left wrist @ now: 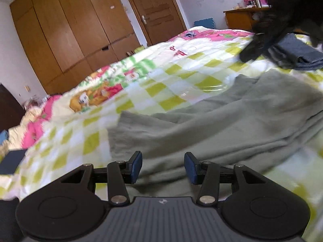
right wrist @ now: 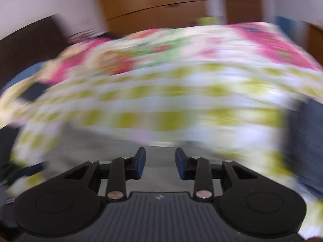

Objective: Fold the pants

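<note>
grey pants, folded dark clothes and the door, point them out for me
grey pants point(left wrist: 232, 125), left wrist view, middle of the spread fabric
folded dark clothes point(left wrist: 296, 50), left wrist view, top of the stack
door point(left wrist: 153, 10), left wrist view, centre panel

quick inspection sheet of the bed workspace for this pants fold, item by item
surface: bed quilt, green-and-white checks with pink cartoon print, rumpled
job's things: grey-green pants spread loose and creased on the quilt, not yet folded
clutter: folded dark blue garments stacked at the far right of the bed
grippers: left gripper open over the pants, nothing between the pads; right gripper open and empty, its view badly blurred
cables: nothing seen
surroundings: wooden wardrobe, closed door, small cluttered side table
</note>
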Tool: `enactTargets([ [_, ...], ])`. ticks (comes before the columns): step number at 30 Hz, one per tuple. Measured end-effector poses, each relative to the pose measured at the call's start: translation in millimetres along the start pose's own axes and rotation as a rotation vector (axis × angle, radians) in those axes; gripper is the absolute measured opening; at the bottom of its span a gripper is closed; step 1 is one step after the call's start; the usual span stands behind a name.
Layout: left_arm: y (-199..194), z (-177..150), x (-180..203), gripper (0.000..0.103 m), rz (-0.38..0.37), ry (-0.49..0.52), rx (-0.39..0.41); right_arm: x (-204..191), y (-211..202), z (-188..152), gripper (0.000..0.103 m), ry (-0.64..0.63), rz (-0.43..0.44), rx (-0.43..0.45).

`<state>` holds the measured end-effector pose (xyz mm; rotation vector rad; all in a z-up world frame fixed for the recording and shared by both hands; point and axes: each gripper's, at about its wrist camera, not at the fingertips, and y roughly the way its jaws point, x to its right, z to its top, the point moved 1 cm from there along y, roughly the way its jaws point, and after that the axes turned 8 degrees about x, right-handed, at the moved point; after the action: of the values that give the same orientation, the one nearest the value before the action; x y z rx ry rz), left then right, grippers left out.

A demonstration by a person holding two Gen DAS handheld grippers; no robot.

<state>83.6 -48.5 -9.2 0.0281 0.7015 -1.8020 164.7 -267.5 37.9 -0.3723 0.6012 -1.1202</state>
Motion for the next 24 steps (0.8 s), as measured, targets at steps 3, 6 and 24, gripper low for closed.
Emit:
enactTargets([
  [3, 6.5, -3.5, -3.7, 0.060, -0.001, -0.008, -0.003, -28.9, 60.5, 11.1, 0.036, -0.014, 0.175, -0.094],
  [6, 8.6, -10.9, -0.9, 0.060, -0.023, -0.045, -0.015, -53.9, 104.7, 16.5, 0.036, -0.089, 0.279, -0.154],
  [24, -1.7, -24.8, 21.9, 0.060, -0.091, -0.046, -0.037, -130.7, 160.7, 28.8, 0.010, -0.478, 0.380, -0.263],
])
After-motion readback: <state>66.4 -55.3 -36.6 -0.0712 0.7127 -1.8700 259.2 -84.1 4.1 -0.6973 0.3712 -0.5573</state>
